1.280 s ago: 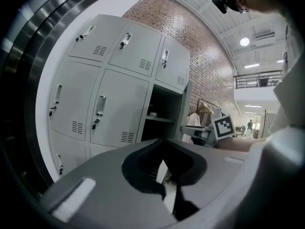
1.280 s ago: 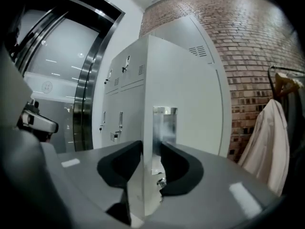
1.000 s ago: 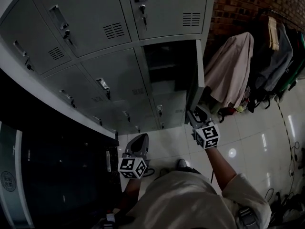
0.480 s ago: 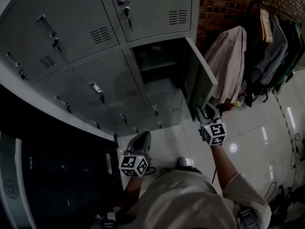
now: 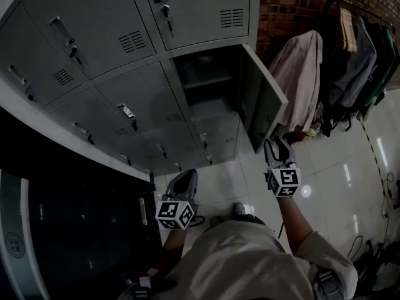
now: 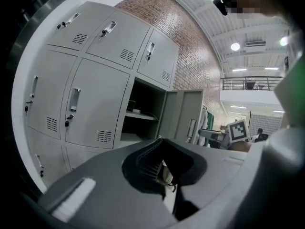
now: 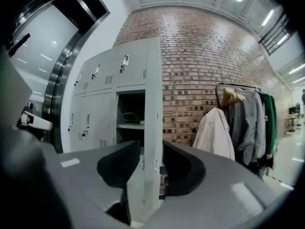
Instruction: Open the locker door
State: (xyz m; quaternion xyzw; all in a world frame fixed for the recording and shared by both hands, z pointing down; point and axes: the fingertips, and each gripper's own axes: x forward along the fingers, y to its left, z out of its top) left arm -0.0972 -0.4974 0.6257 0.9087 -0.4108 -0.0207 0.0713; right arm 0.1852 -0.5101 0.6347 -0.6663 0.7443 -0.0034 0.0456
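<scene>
The grey locker door (image 5: pixel 262 102) stands swung out to the right, and its compartment (image 5: pixel 206 80) shows a shelf inside. My right gripper (image 5: pixel 277 147) hangs just below the door's lower free corner. Its jaws are opening. In the right gripper view the door's edge (image 7: pixel 152 142) runs up between the jaws of the right gripper (image 7: pixel 145 171), with a narrow gap on each side. My left gripper (image 5: pixel 184 183) hangs low in front of the lower lockers, jaws together with nothing in them. The left gripper view also shows the open door (image 6: pixel 183 116) past the left gripper (image 6: pixel 167 175).
Closed locker doors (image 5: pixel 131 99) fill the bank to the left and above. A brick wall (image 5: pixel 294 5) meets the lockers on the right. A clothes rack (image 5: pixel 353 55) and a beige jacket (image 5: pixel 300 83) stand close beside the door. The floor (image 5: pixel 337 174) is white tile. A dark panel (image 5: pixel 75 230) lies at the lower left.
The locker door has swung further out to the right. My right gripper has drawn back and down, away from the door's edge. The left gripper has hardly moved.
</scene>
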